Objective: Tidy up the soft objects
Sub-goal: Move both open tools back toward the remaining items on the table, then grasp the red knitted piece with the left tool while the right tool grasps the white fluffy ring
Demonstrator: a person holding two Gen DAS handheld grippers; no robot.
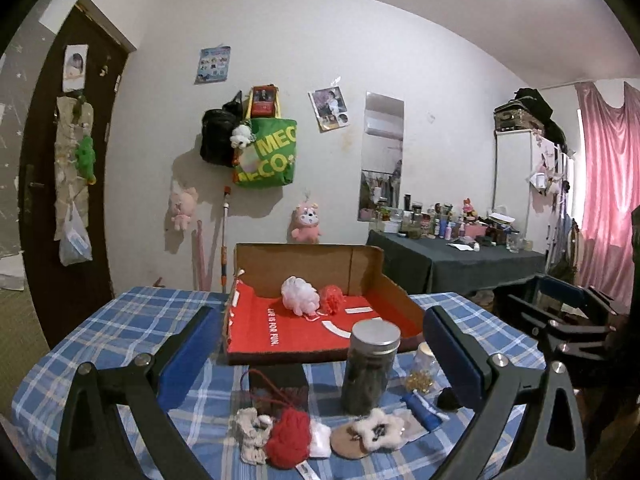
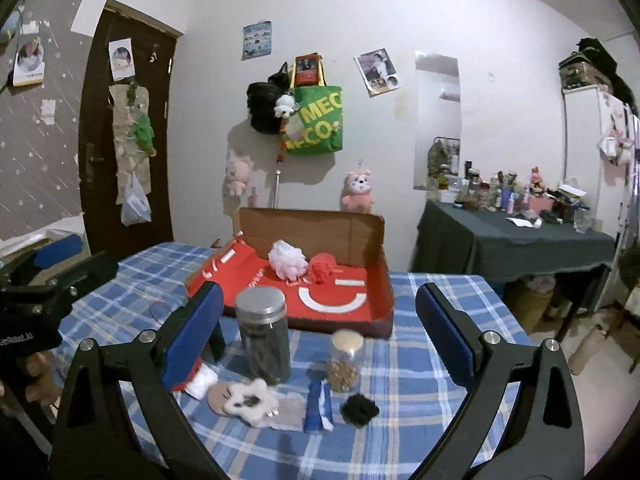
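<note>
My left gripper is open and empty above the near table edge. Below it lie a grey-white knitted piece, a red knitted ball and a white furry star on a tan pad. My right gripper is also open and empty, over the furry star, a blue tube and a black scrunchie. Its left finger hides most of the red ball. Behind, a red-lined cardboard box holds a white pouf and a red pouf.
A tall dark jar, a small jar of gold bits and a dark box stand between the soft things and the cardboard box. The blue plaid table ends at the right; a cluttered dark-clothed table stands beyond.
</note>
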